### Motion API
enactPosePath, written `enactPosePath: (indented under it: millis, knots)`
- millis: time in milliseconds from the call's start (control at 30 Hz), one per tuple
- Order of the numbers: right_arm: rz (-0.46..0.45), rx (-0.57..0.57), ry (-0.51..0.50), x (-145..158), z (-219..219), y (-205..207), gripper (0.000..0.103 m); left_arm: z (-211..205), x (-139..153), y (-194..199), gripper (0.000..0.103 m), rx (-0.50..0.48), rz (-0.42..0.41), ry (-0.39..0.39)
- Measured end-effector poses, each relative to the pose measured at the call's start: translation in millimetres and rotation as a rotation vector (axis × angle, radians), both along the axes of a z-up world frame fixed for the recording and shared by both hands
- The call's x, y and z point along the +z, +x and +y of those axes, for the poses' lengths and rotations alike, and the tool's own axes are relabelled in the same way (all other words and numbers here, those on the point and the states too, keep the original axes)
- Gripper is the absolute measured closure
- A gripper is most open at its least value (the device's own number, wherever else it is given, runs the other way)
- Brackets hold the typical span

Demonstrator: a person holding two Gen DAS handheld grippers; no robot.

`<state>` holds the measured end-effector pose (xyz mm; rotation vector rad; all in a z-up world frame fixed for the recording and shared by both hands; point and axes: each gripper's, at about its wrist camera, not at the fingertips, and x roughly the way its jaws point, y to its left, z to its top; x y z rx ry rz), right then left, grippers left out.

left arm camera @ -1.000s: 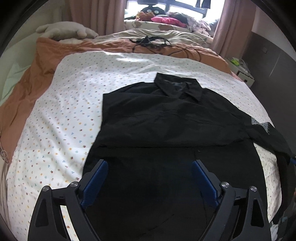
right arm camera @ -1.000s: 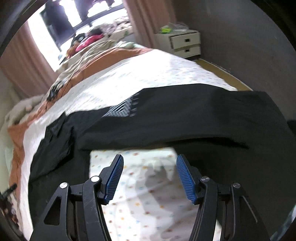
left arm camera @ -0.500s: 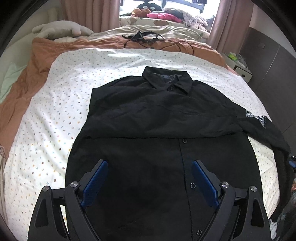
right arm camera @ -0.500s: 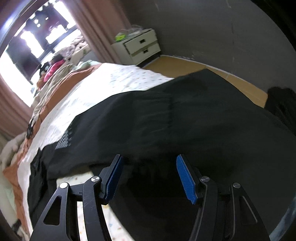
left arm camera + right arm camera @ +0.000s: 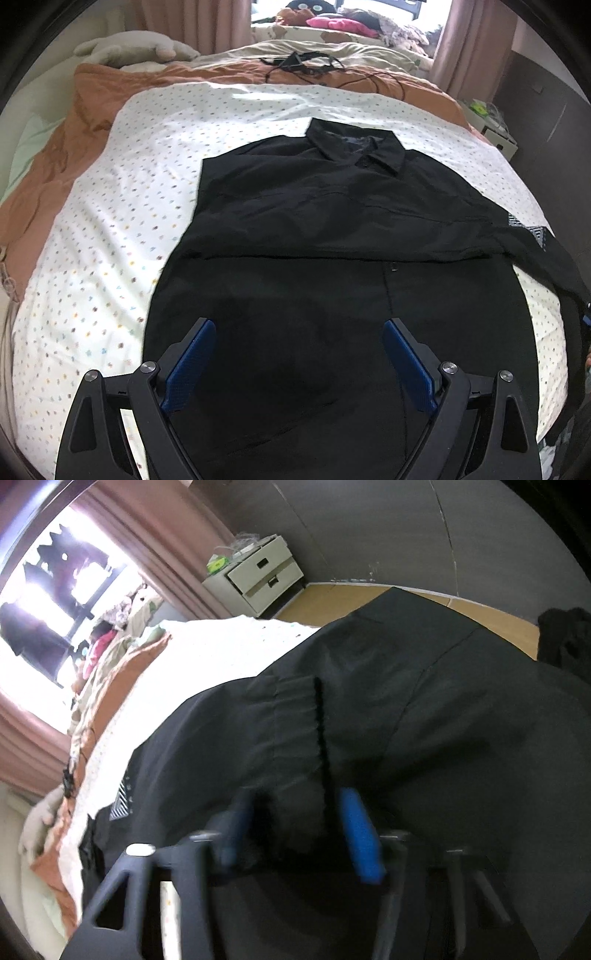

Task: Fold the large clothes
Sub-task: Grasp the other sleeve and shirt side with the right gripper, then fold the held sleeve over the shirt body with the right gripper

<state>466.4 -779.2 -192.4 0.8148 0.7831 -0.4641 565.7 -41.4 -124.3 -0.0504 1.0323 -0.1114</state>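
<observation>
Here, black shirt (image 5: 332, 229) flat on the dotted bed sheet (image 5: 147, 155), collar (image 5: 356, 147) far, one sleeve (image 5: 332, 701) trailing over the bed's right side. Left claw (image 5: 295, 358) released, above the hem. Right claw (image 5: 295, 830) blurred, clenched around the sleeve cuff.

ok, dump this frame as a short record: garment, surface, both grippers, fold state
garment: black shirt, collar away from the camera
surface: dotted white sheet on the bed
fold state: left sleeve already folded across the chest; right sleeve still hanging off the bed edge
left gripper: open, above the hem, holding nothing
right gripper: blurred, fingers either side of the sleeve cuff; grip cannot be told
background: white nightstand
</observation>
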Motion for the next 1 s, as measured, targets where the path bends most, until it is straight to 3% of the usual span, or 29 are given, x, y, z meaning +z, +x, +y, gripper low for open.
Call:
enactPosePath:
  millis: [167,467,567,633,767,1000]
  knots:
    - [-0.028,0.021,-0.045,22,10,-8,0.078,24,-2,-8,0.011,0.038,0.001,-0.024]
    - [-0.15,0.124,-0.196,125,64,-2,0.079,69,-2,-27,0.011,0.094,-0.011,-0.074]
    - [-0.175,0.188,-0.276,164,100,9,0.081,85,-1,-34,0.011,0.112,-0.02,-0.088]
    - [-0.194,0.236,-0.322,187,129,15,0.088,97,-2,-39,0.011,0.129,-0.023,-0.101]
    - [-0.218,0.341,-0.427,230,194,37,0.089,120,-6,-46,0.011,0.161,-0.027,-0.128]
    - [-0.268,0.472,-0.532,278,288,68,0.091,173,-18,-62,0.011,0.255,-0.028,-0.189]
